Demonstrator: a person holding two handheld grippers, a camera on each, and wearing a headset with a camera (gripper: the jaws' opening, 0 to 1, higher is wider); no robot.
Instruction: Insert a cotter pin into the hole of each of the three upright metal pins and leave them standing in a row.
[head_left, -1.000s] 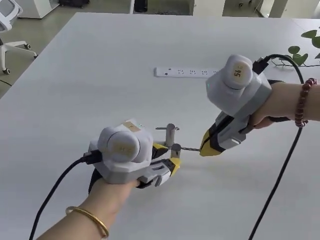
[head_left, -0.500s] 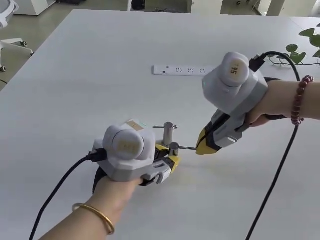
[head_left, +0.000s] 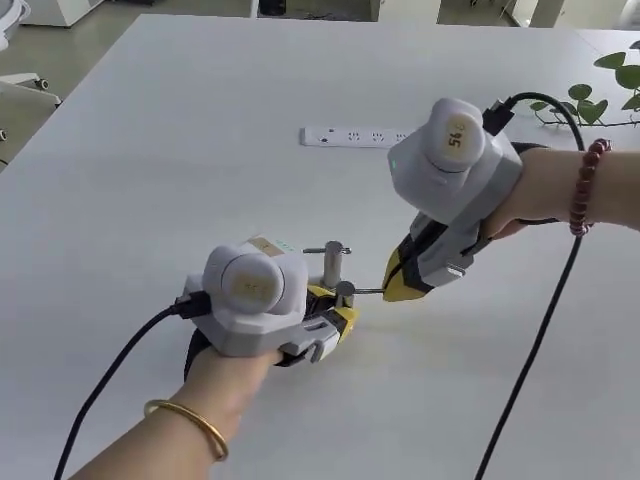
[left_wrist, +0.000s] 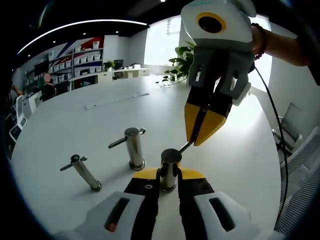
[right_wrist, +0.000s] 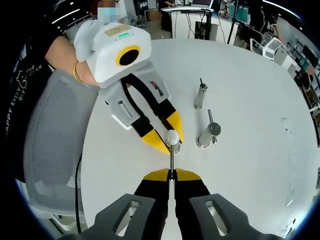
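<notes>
Three upright metal pins stand on the white table. My left gripper (left_wrist: 169, 175) (head_left: 340, 305) is shut on the nearest metal pin (left_wrist: 170, 167) (right_wrist: 172, 138) (head_left: 346, 293). My right gripper (right_wrist: 171, 175) (head_left: 388, 290) (left_wrist: 197, 140) is shut on a thin cotter pin (right_wrist: 171, 157) (head_left: 368, 291) whose tip reaches the head of that held pin. The middle pin (left_wrist: 133, 148) (right_wrist: 208, 132) (head_left: 331, 262) and the far pin (left_wrist: 84, 171) (right_wrist: 200, 95) each carry a cotter pin through the top.
A white power strip (head_left: 348, 137) lies across the table beyond the grippers. A potted plant (head_left: 600, 90) stands at the right edge. Black cables trail from both grippers toward the near side. An office chair (right_wrist: 55, 130) stands beside the table.
My right gripper has slid left with the cotter pin, and the gap to the held pin has closed. The head camera has shifted a little; the left gripper holds still.
</notes>
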